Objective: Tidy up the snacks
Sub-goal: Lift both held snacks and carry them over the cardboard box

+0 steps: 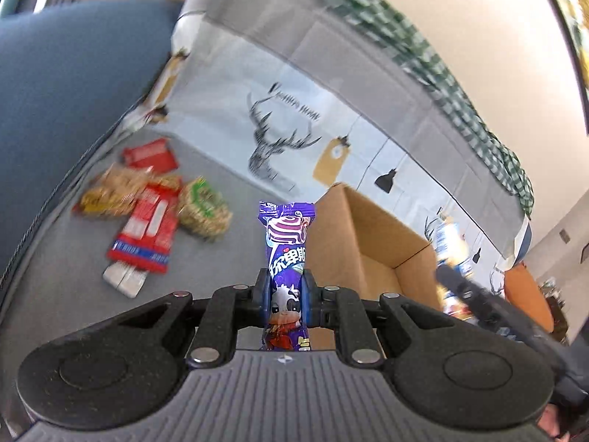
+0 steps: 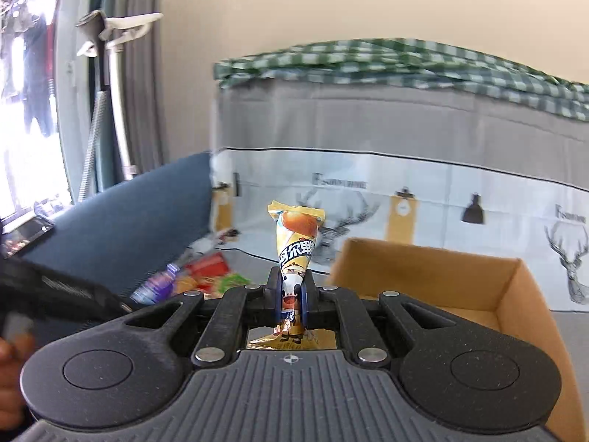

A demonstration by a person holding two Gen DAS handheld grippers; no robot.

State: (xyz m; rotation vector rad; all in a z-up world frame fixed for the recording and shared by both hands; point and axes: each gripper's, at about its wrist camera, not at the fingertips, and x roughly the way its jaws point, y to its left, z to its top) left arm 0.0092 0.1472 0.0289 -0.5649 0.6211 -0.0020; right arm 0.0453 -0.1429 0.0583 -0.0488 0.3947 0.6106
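Observation:
My left gripper point(image 1: 286, 291) is shut on a purple candy packet point(image 1: 286, 243) with a cartoon cow, held upright above the grey sofa seat, just left of an open cardboard box point(image 1: 371, 243). My right gripper point(image 2: 291, 289) is shut on a yellow candy packet point(image 2: 296, 239) of the same brand, held upright left of the cardboard box point(image 2: 478, 294). A pile of snacks lies on the seat: red packets point(image 1: 147, 232), a green round packet point(image 1: 204, 206) and a golden packet point(image 1: 110, 191). The pile point(image 2: 198, 276) also shows blurred in the right wrist view.
The sofa back wears a grey deer-print cover point(image 1: 279, 140) with a green checked cloth point(image 2: 405, 59) on top. A blue armrest point(image 1: 66, 84) bounds the seat on the left. The other gripper point(image 1: 489, 302) shows at the right edge. A window and stand point(image 2: 110, 73) are far left.

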